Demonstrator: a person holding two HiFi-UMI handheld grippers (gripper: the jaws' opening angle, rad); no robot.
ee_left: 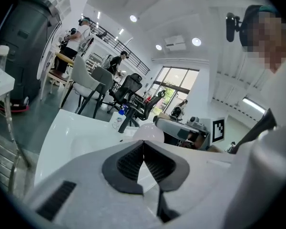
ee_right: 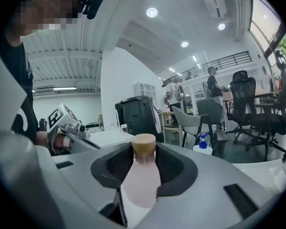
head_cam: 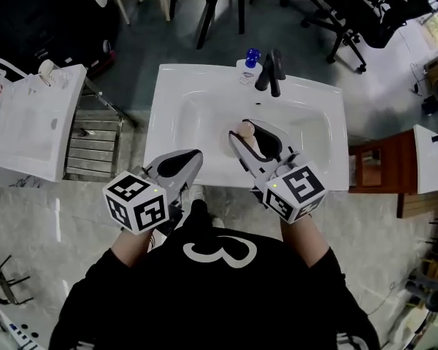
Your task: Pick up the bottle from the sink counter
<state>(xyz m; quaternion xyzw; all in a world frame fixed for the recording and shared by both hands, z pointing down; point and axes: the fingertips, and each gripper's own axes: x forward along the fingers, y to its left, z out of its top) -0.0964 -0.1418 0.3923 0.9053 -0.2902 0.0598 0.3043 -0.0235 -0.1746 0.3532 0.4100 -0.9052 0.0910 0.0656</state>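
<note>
The bottle (ee_right: 143,175), pale pink with a tan cap, sits clamped between the right gripper's (head_cam: 251,137) pads, over the sink (head_cam: 197,108) basin at frame centre. We would keep the squeeze steady and lift straight up (its sides look smooth). The left gripper (ee_left: 144,162) is closed and empty. We read no label on the bottle.

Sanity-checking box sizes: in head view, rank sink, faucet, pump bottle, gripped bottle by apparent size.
1. sink
2. faucet
3. pump bottle and bottle: similar; bottle partly hidden in right gripper, so unranked.
</note>
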